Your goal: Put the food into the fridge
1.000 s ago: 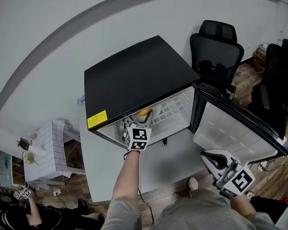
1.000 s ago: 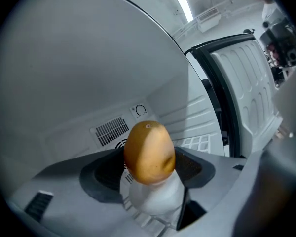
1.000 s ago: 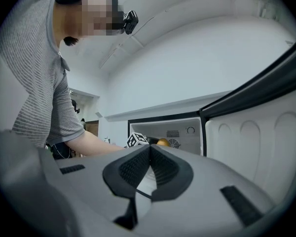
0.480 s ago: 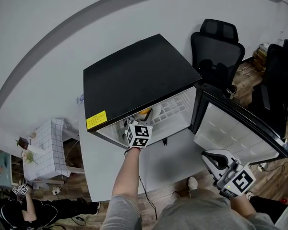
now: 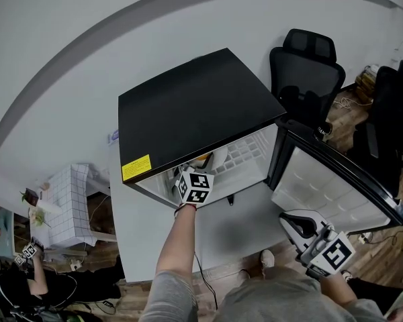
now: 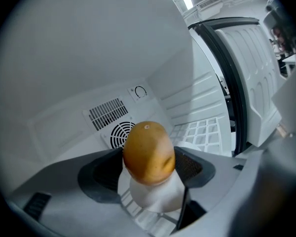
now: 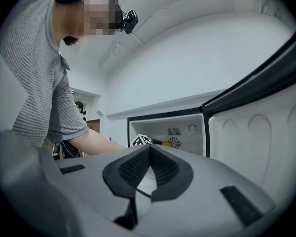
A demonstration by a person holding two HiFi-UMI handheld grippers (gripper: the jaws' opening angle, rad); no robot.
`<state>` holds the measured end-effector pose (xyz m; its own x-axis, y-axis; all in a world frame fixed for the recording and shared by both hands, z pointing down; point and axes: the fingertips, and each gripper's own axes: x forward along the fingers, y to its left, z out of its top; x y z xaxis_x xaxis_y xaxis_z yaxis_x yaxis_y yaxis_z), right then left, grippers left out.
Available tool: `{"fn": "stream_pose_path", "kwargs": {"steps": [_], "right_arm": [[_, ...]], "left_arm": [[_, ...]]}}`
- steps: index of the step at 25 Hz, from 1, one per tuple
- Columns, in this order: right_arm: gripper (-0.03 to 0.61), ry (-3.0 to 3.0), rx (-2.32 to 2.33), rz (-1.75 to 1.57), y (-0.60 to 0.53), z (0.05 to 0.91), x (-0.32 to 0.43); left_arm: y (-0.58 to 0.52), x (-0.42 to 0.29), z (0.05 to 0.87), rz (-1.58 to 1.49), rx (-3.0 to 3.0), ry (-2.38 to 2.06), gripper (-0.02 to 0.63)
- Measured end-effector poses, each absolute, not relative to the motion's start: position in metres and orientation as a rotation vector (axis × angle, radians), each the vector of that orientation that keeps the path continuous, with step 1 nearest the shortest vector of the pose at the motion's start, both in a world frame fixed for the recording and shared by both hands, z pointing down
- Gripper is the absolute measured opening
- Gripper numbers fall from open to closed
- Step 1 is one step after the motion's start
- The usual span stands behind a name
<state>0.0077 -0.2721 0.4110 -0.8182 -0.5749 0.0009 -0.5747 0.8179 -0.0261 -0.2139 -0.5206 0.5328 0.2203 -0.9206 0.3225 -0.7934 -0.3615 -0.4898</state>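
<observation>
Food [image 6: 148, 149] between left hand-held gripper [image 6: 149, 166] jaws

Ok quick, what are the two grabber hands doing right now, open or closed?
Left gripper: closed on the potato.
Right gripper: closed, holding nothing.

I count one black fridge [image 5: 195, 106], with one door [image 5: 329, 186] and one yellow sticker [image 5: 135, 168] on its top. Its back wall has two vents, one slatted vent [image 6: 107, 113] and one round vent [image 6: 119, 134]. There is one yellow-brown piece of food [image 6: 148, 152]. I carry two grippers, the left gripper [image 6: 149, 164] and the right gripper [image 7: 149, 169]. Around stand two black office chairs [image 5: 302, 66] [image 5: 389, 106], one small checked table [image 5: 67, 206] and one other person [image 5: 20, 294].
</observation>
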Motion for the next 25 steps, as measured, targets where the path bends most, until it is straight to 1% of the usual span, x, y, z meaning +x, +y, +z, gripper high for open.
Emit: {"fn": "stream_pose_path", "kwargs": {"steps": [9,15,18,25], "right_arm": [[0.012,2.994,-0.940,-0.035,-0.273,0.411,0.007],[0.012,2.994,-0.926,-0.033,-0.273,0.409,0.005],[0.012,2.992,-0.914,-0.030,-0.273,0.408,0.003],[0.012,2.995,-0.894,-0.022,-0.269,0.405,-0.002]], "left_arm": [[-0.521,-0.213,0.531,-0.847,-2.271,1.615,0.327],[-0.518,-0.210,0.517,-0.806,-2.258,1.608,0.347],[-0.516,-0.211,0.508,-0.763,-2.255,1.625,0.368],[-0.501,-0.205,0.495,-0.621,-2.344,1.646,0.375]]}}
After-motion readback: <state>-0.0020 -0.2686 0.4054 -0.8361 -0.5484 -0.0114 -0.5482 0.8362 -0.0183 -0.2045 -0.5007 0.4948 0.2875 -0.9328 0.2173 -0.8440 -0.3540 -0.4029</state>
